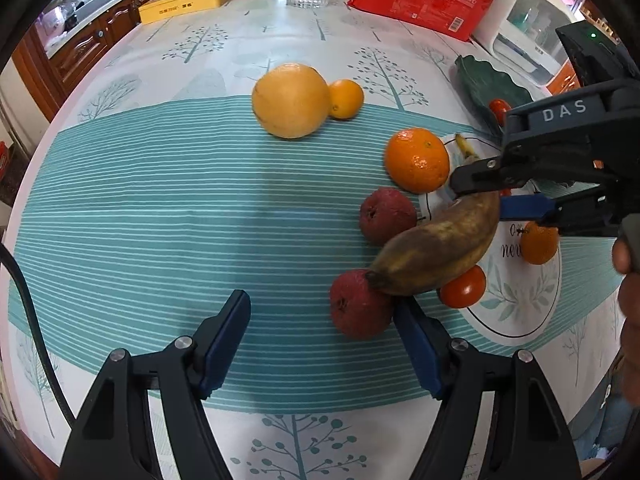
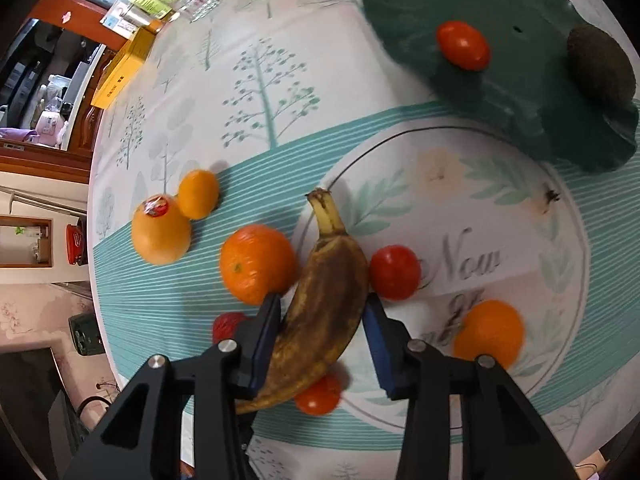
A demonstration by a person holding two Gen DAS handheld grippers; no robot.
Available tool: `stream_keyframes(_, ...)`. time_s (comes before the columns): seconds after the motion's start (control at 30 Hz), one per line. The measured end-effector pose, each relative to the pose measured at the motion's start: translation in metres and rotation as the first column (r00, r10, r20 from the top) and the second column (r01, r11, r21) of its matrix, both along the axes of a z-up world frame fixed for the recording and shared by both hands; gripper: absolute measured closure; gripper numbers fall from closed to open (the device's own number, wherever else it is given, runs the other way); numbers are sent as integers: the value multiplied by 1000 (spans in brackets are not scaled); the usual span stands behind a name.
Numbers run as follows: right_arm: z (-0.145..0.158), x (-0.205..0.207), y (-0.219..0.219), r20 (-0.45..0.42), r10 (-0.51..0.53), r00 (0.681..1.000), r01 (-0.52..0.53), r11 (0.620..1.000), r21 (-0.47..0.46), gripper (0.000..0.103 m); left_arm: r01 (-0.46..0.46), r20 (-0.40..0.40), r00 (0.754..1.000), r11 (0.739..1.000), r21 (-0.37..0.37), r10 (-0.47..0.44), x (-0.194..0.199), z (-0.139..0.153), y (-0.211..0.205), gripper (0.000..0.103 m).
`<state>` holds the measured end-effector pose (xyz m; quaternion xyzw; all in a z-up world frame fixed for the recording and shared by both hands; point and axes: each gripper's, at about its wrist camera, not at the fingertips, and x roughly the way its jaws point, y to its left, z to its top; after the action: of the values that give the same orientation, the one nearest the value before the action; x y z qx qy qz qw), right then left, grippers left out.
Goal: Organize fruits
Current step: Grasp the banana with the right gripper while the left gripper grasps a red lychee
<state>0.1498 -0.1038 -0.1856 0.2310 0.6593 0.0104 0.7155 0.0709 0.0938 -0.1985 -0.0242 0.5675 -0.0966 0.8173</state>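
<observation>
**Overripe banana between the right jaws at the white plate's edge**

The brown, overripe banana (image 2: 324,312) lies across the rim of the white printed plate (image 2: 520,208), stem pointing away from the right hand-held gripper (image 2: 320,320). That gripper's jaws are spread to either side of the banana's middle; the left pad looks to be against the peel, and the right pad is just off it, so it is not clamped. A cherry tomato (image 2: 394,272) sits just beside the banana on the plate, another (image 2: 318,396) under its near end, and a mandarin (image 2: 490,330) farther along. A large orange (image 2: 256,264) rests on the counter (image 1: 160,208) against the plate's edge. The left hand-held gripper (image 1: 320,340) hangs wide open, holding nothing, beside a red fruit (image 1: 358,306).
</observation>
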Motion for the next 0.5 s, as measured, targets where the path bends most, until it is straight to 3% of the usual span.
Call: stream_keyframes(0.5,42,-9,-19,146,124,981,-114,991,-71,66,62,7,998,998,-29,-61,15,0,-11,53)
